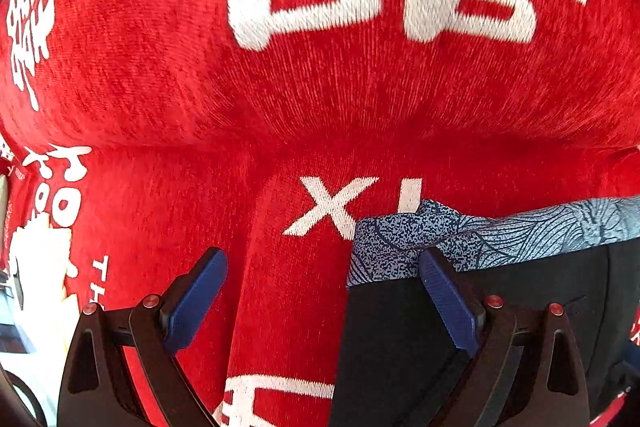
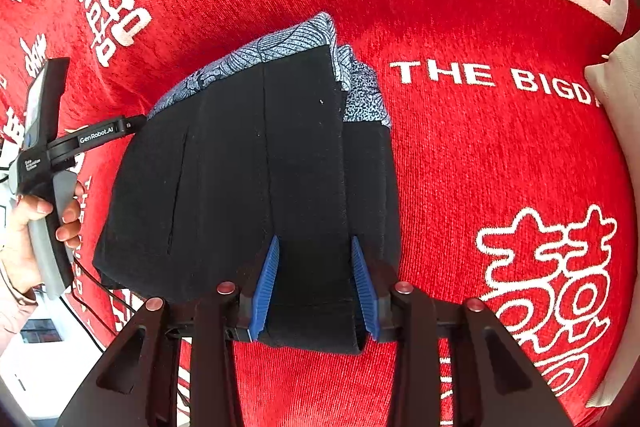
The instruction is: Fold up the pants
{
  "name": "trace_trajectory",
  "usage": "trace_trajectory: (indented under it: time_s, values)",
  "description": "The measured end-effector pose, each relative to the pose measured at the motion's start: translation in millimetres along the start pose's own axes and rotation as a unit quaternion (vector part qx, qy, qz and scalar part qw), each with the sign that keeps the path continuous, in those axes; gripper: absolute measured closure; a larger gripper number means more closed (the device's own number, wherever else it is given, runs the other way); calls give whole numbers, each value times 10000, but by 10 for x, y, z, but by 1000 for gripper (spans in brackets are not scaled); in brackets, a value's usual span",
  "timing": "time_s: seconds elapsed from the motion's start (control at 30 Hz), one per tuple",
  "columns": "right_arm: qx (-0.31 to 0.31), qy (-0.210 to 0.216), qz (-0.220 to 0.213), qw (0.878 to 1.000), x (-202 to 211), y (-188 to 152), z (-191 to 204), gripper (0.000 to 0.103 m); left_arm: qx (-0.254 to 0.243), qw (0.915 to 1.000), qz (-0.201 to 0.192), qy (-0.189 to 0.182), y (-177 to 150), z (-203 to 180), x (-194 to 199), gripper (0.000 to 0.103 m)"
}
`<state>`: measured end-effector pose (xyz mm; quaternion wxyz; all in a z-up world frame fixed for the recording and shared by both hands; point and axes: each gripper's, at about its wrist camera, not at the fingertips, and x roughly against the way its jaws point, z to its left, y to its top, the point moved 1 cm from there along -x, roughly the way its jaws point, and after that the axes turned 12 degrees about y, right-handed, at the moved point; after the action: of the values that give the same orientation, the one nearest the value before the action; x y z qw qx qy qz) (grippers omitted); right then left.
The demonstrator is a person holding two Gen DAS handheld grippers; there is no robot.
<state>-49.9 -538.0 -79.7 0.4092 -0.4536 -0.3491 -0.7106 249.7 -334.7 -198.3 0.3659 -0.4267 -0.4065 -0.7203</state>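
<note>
The black pants [image 2: 240, 167] with a blue patterned waistband [image 2: 280, 43] lie folded into a compact stack on the red cloth. My right gripper [image 2: 316, 279] is open, its blue pads [image 2: 266, 279] on either side of a black fabric layer at the stack's near edge. My left gripper [image 1: 320, 303] is open at the waistband corner [image 1: 400, 247]; its right pad [image 1: 448, 303] rests on the pants. In the right wrist view the left gripper body [image 2: 96, 135] reaches the stack's left side, held by a hand [image 2: 36, 223].
A red cloth with white lettering [image 2: 480, 147] covers the whole surface. A beige item [image 2: 624, 87] lies at the right edge. A cable [image 2: 92, 303] trails at the lower left, near the cloth's edge.
</note>
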Motion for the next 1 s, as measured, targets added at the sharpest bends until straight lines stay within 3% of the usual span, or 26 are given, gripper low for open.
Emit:
trace_trajectory:
  time_s: [0.23,0.33,0.47,0.87,1.0]
  values:
    - [-89,82,-19,9999,24,5,-54,61,-59,9988,129,-461,-139,186,148,6]
    - [-79,161,-10,9998,16,15,-47,48,-153,9975,259,-635,-289,192,211,6]
    - [278,-169,69,9994,-36,0,114,38,-316,9954,365,-831,-472,152,331,6]
    - [156,-175,236,9994,86,-9,29,34,-439,9919,488,-1083,-620,26,401,6]
    - [-2,-10,106,9999,242,9,-101,34,-474,9904,445,-1217,-627,72,448,6]
